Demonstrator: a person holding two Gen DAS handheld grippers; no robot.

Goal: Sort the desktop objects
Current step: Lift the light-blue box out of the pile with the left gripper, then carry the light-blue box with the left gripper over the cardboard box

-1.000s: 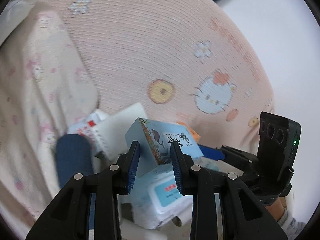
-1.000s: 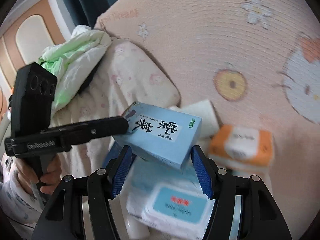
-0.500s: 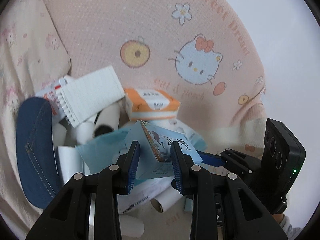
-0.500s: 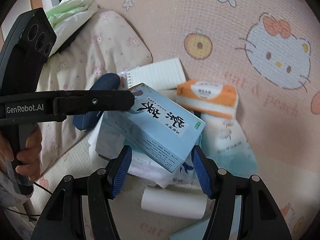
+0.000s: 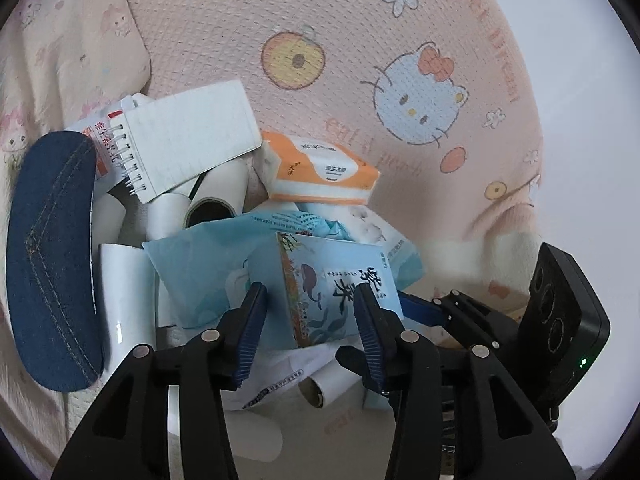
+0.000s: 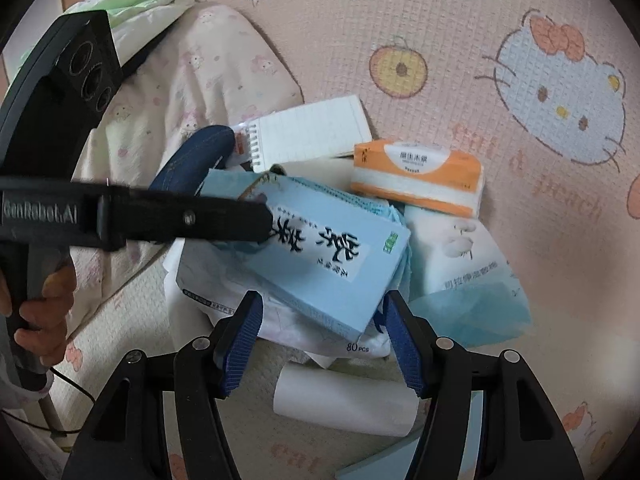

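Observation:
A light blue box (image 5: 332, 280) with black characters lies tilted over a pile of packs. In the left wrist view its near end sits between the fingers of my left gripper (image 5: 310, 328). Those jaws are opening and the pads stand slightly off the box's sides. The right wrist view shows the box (image 6: 320, 264) with its other end between the blue pads of my right gripper (image 6: 322, 336), which press on it. My left gripper (image 6: 260, 220) reaches in from the left to the box's far end. One blue finger of the right gripper (image 5: 420, 308) shows beside the box.
Under and around the box lie an orange tissue pack (image 5: 320, 172), a spiral notepad (image 5: 188, 136), a denim pouch (image 5: 52, 260), white rolls (image 5: 124, 300) and pale blue wipe packs (image 6: 468, 272). All rest on a pink cartoon mat (image 5: 400, 40). A hand (image 6: 44, 312) holds the left gripper.
Both grippers have come down with the box toward the pile. The left jaws, shut on the box before, have spread apart. The right jaws have kept their width.

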